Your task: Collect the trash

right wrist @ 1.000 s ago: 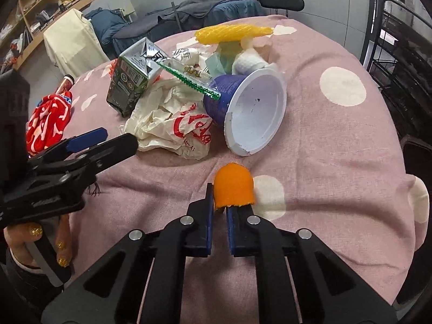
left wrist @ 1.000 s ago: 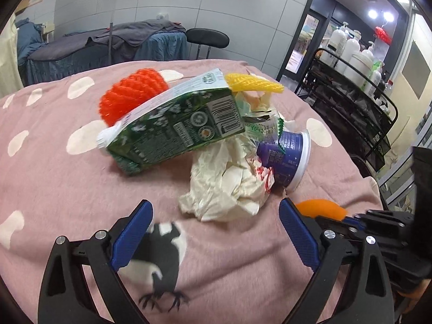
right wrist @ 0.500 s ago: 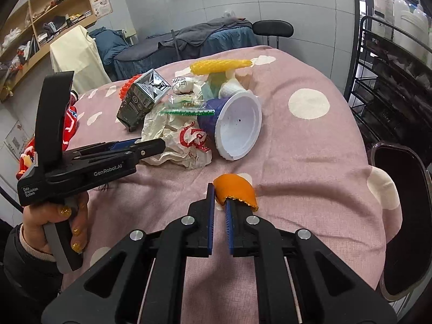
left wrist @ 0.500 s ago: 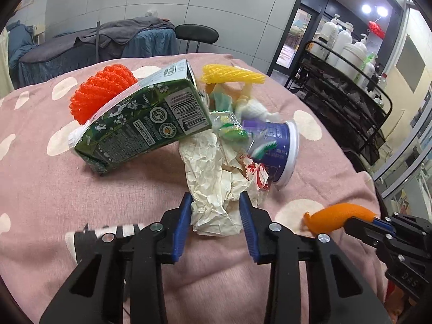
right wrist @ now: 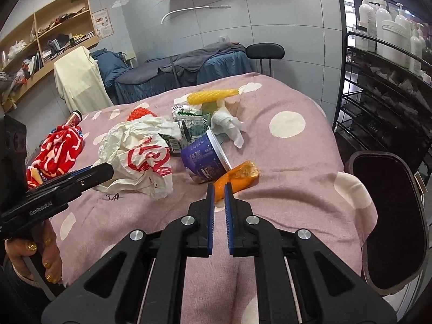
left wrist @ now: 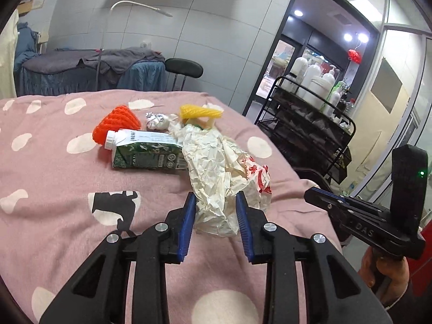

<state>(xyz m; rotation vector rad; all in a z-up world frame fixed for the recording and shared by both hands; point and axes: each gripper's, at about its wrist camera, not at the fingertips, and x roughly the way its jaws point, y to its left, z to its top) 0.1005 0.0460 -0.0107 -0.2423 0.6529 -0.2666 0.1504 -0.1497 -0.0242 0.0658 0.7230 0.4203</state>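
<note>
On the pink dotted cloth lies a pile of trash. My left gripper has its jaws closing on a crumpled white paper wrapper with red print, pads pressing both sides and the wrapper raised off the cloth. In the right wrist view that wrapper hangs at the left gripper's tip. My right gripper is shut on a piece of orange peel, held above the cloth. A green carton lies flat behind the wrapper. A purple cup lies beside the peel.
An orange-red foam net, a yellow foam net, a foil ball and white tissue lie further back. A red printed bag is at the left. A dark bin and a wire rack stand right of the table.
My left gripper went from wide open to closed on the paper wrapper and lifted it. The green carton now lies flat. My right gripper rose with the orange peel.
</note>
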